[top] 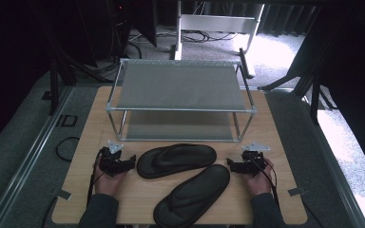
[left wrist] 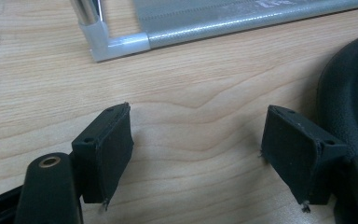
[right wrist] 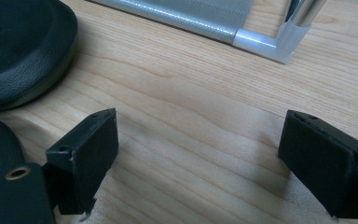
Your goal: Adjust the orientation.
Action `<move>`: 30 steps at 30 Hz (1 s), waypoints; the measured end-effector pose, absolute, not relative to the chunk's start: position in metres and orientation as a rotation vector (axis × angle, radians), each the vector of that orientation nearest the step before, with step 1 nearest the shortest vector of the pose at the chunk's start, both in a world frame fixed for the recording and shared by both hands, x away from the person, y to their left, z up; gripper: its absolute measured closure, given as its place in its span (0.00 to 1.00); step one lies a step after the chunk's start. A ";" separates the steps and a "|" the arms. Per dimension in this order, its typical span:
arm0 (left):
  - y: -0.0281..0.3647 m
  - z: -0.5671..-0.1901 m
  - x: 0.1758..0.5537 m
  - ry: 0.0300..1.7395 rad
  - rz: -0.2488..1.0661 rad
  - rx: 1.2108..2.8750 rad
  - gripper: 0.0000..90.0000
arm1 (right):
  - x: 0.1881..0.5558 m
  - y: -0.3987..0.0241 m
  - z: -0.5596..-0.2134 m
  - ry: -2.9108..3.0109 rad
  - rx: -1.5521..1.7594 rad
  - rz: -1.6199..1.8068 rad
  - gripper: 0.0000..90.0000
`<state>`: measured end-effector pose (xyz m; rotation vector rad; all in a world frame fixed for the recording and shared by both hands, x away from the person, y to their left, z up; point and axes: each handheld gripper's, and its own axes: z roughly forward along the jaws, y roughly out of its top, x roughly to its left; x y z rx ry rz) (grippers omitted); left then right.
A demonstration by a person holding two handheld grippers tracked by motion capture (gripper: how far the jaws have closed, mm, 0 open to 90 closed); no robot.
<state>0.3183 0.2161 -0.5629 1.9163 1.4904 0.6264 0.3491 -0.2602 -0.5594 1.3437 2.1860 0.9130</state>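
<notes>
Two black flip-flops lie on the wooden table (top: 90,142) in front of a two-level metal shoe rack (top: 180,85). The far flip-flop (top: 177,159) lies crosswise; the near flip-flop (top: 192,194) slants toward the front edge. My left gripper (top: 129,161) rests on the table just left of the far flip-flop, jaws open with bare wood between them (left wrist: 198,140). The far flip-flop's edge (left wrist: 349,98) shows at the right of the left gripper view. My right gripper (top: 232,165) sits right of the near flip-flop's toe, open and empty (right wrist: 198,154).
The rack's lower shelf (top: 178,126) and its front corner legs (left wrist: 93,23) (right wrist: 293,28) stand close ahead of both grippers. Dark floor, cables and a white stand (top: 214,23) lie beyond the table. Tape marks (top: 62,194) sit near the table's front corners.
</notes>
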 end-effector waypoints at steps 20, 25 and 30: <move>0.209 -0.535 0.285 1.333 0.516 1.840 0.51 | 0.344 -0.263 -0.555 2.121 1.385 0.910 0.49; 0.189 -0.530 0.273 1.243 0.478 1.911 0.54 | 0.343 -0.260 -0.554 2.125 1.371 0.886 0.50; 0.171 -0.528 0.270 1.176 0.441 1.963 0.57 | 0.341 -0.256 -0.548 2.115 1.339 0.893 0.52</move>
